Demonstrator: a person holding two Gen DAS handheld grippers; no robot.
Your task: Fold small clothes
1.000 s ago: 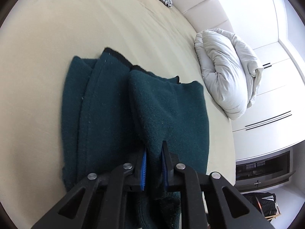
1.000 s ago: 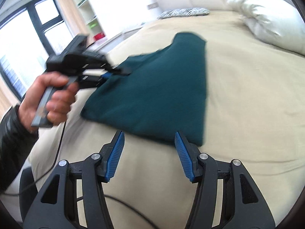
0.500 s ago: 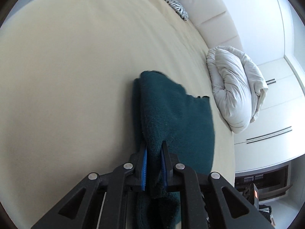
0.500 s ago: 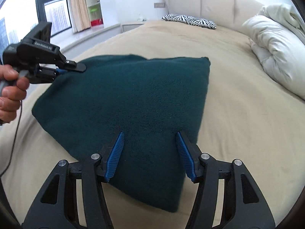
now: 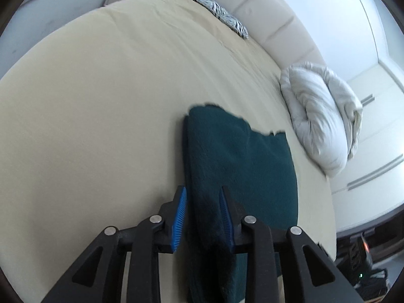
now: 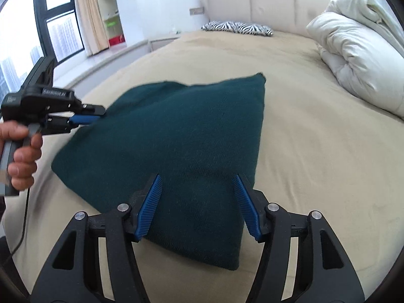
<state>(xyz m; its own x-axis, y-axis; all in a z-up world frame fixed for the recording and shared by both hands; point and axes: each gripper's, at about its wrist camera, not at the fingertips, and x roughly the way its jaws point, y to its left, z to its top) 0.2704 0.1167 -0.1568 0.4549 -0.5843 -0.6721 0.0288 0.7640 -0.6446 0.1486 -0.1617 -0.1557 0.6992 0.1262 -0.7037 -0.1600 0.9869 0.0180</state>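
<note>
A wide bed point(image 6: 315, 151) with a beige sheet fills both views. A zebra-print pillow point(image 6: 237, 28) lies against the padded cream headboard point(image 6: 265, 2). A bunched white duvet point(image 6: 358, 58) rests at one edge (crumpled, not spread). Windows point(image 6: 22, 40) show city towers.

Garment point(image 6: 176, 146): dark teal, plain. Bed sheet point(image 6: 315, 151): beige. Pillow point(image 6: 237, 28): black-and-white zebra stripes. Duvet point(image 6: 353, 58): cream-white. Fingers point(image 6: 151, 202): blue ribbed pads, black frames.

Left gripper point(image 5: 202, 213) fingers slightly parted; right gripper point(image 6: 197, 202) fingers wide apart.
</note>
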